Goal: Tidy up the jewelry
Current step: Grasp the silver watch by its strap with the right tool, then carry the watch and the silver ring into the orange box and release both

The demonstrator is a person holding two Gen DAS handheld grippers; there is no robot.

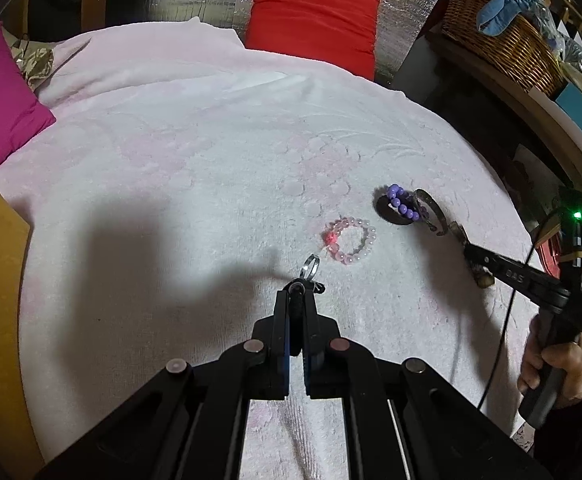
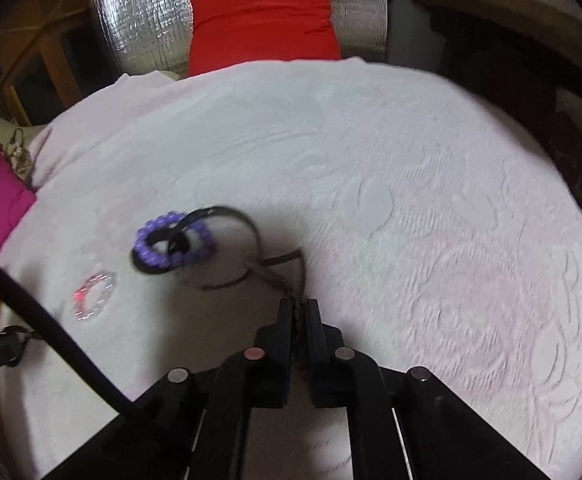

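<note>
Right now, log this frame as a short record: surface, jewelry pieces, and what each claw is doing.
surface: pale pink towel
left claw: shut on a black cord bearing a metal ring
right claw: shut on dark strap
purple bead bracelet: threaded on the strap's loop
pink bead bracelet: loose on towel, between the claws
background: red cushion, wicker basket

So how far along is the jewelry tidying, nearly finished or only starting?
Only starting, it seems. Nothing looks put away yet. In hand: the left gripper is shut on a black cord with a silver ring, and the right gripper pinches a dark strap threaded through the purple bead bracelet. Left: the pink bead bracelet lies loose on the white towel.
</note>
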